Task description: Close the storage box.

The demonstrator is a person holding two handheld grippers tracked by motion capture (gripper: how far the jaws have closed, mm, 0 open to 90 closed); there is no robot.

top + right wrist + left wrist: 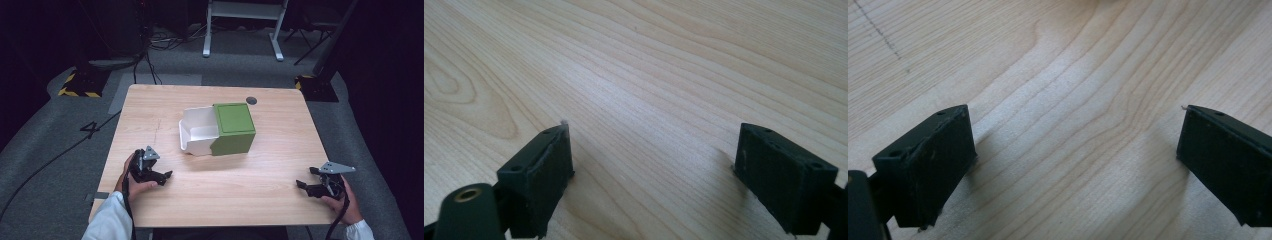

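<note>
A green box [234, 128] sits near the middle of the wooden table [210, 200], with a white drawer [198, 131] pulled out of its left side. My left gripper [165, 178] rests low over the table's front left, held by a hand, well short of the box. Its jaws stand open over bare wood in the left gripper view [1075, 150]. At the front right my right gripper [301, 186] is held by the other hand. In the right gripper view [654, 170] its jaws are also open with nothing between them.
A small dark round hole [251, 100] lies near the table's far edge. Beyond the table are a white frame's legs [242, 30], floor cables [150, 65] and stands with yellow-black striped bases [80, 82].
</note>
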